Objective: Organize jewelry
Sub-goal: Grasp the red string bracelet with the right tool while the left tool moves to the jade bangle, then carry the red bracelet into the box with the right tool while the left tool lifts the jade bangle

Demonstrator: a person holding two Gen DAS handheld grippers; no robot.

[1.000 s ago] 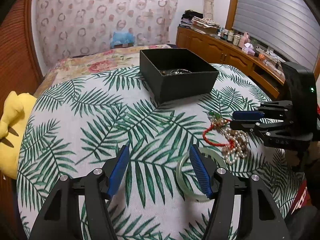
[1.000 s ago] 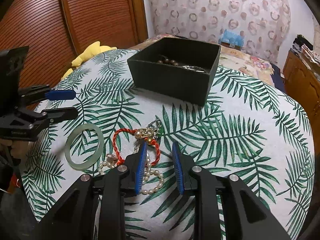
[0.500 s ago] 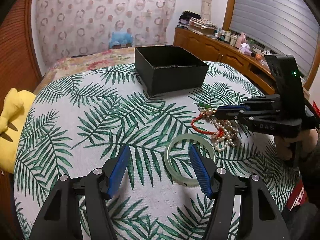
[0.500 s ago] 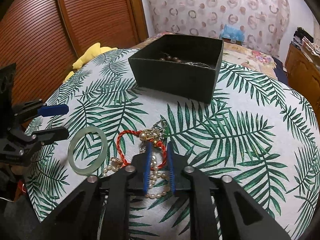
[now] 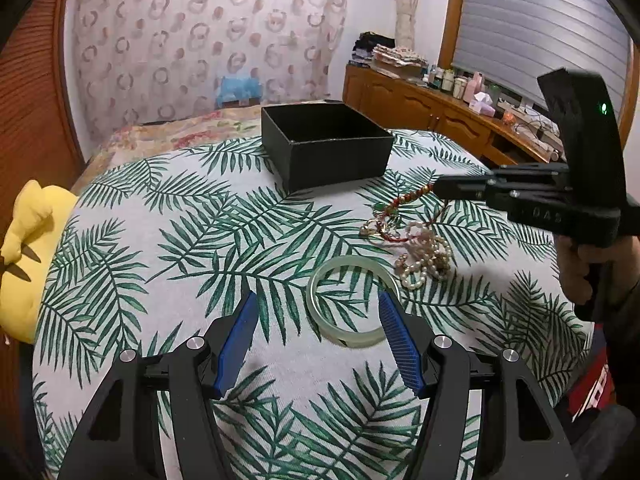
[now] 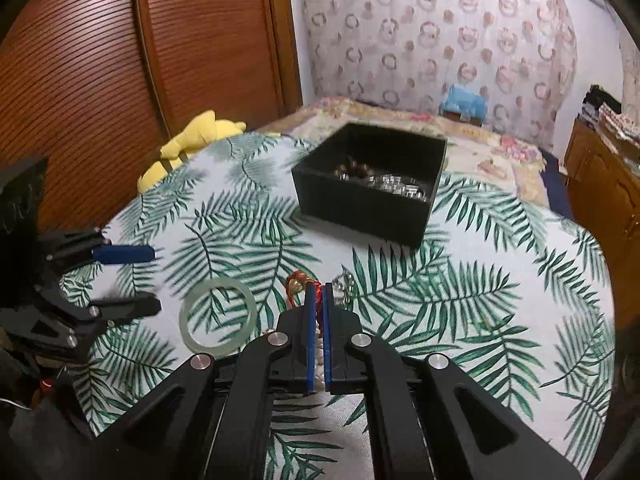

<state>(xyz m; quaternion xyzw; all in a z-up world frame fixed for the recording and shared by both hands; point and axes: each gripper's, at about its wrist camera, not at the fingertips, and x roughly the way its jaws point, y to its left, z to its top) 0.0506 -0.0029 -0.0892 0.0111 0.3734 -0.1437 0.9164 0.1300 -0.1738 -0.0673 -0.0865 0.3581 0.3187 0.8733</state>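
Note:
A black open jewelry box (image 5: 326, 144) stands at the far side of the leaf-print table; in the right wrist view (image 6: 370, 188) it holds beads and silvery pieces. My right gripper (image 6: 319, 292) is shut on a red cord bracelet (image 6: 316, 294) and lifts it; from the left wrist view (image 5: 438, 188) the cord (image 5: 412, 196) hangs from its tips. A pearl strand (image 5: 424, 254) and charms lie below it. A pale green jade bangle (image 5: 352, 300) lies on the cloth. My left gripper (image 5: 316, 312) is open, just short of the bangle.
A yellow plush toy (image 5: 24, 256) sits at the table's left edge. A wooden dresser (image 5: 440, 116) with bottles runs along the right wall. A bed with a floral cover (image 6: 400, 116) lies behind the box.
My right gripper closed on the red cord bracelet and raised it off the table, away from the pearls. My left gripper stayed open near the bangle.

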